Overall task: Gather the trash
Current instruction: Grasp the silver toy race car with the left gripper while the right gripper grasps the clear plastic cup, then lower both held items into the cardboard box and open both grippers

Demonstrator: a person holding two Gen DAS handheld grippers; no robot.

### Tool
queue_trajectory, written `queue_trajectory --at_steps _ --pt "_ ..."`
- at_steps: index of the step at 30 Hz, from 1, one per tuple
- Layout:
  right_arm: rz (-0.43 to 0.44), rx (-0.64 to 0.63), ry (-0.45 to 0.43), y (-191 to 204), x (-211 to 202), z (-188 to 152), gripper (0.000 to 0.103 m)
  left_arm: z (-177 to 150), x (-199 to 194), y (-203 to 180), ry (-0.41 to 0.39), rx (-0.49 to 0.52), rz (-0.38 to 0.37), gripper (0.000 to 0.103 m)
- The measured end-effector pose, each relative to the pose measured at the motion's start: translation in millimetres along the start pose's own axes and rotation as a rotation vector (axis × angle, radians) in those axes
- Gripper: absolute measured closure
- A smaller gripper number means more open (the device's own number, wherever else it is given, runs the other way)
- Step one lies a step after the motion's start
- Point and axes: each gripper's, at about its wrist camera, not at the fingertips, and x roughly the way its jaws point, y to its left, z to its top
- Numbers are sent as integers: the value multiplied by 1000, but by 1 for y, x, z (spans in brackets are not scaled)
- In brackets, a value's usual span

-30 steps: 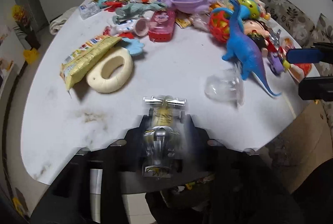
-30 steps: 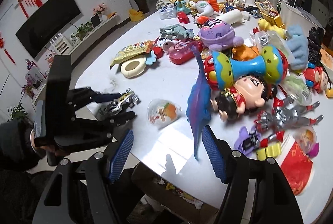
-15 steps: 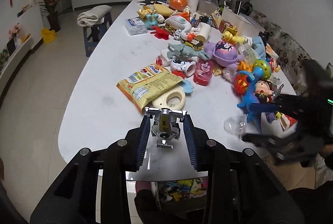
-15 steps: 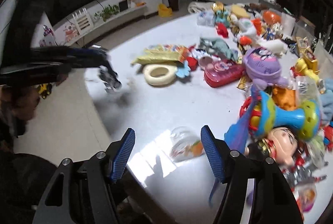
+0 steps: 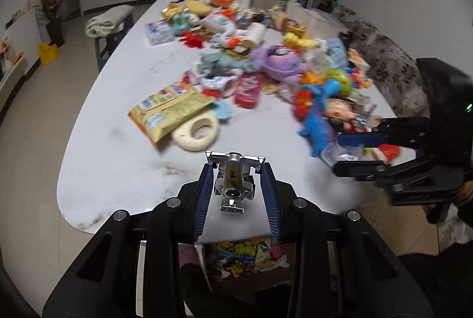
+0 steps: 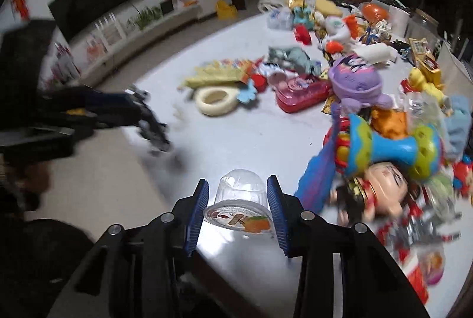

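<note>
The right gripper (image 6: 238, 193) has its blue-padded fingers closed against the sides of a clear plastic jelly cup (image 6: 239, 199), foil lid toward the camera, over the near edge of the white table (image 6: 236, 134). Just right lie a blue dinosaur (image 6: 317, 176) and a doll (image 6: 381, 187). At far left, blurred, the left gripper (image 6: 142, 116) holds a silver toy car (image 6: 153, 131).

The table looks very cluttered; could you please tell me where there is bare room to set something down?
The table is bare along its near-left part, from the chip bag and cream ring to the edge. A strip between the ring and blue dinosaur is also free. The far right is crowded.
</note>
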Motion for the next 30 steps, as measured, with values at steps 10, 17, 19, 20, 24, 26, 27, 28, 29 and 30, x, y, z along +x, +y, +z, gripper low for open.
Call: queue_trajectory --at_steps 10,17,19,20,24,26,27,28,29,30 --pt "65 99 199 11 -30 -102 58 -56 -10 -75 220 226 -167 65" --pt "44 199 193 -2 -8 -127 33 -86 48 -62 382 143 -185 29" --pt "4 209 89 -6 -23 -107 33 -79 43 -58 346 131 -167 29" --pt "-17 211 42 -9 -26 -93 33 -74 42 -55 328 122 -153 29" --pt "-75 238 -69 -21 -17 -43 33 -51 37 -34 263 53 -101 26" --pt "-111 242 -90 -22 -2 -21 33 -40 35 -19 232 21 -74 26" --pt "-129 248 -76 -24 13 -9 38 -35 34 -12 221 6 -65 26" --pt "-138 258 -63 -29 20 -3 40 -32 34 -7 214 -1 -57 26" --pt "-152 279 -33 -33 36 3 42 -27 35 2 198 -17 -33 26" --pt "-166 297 -12 -39 45 3 47 -23 35 8 191 -26 -22 26"
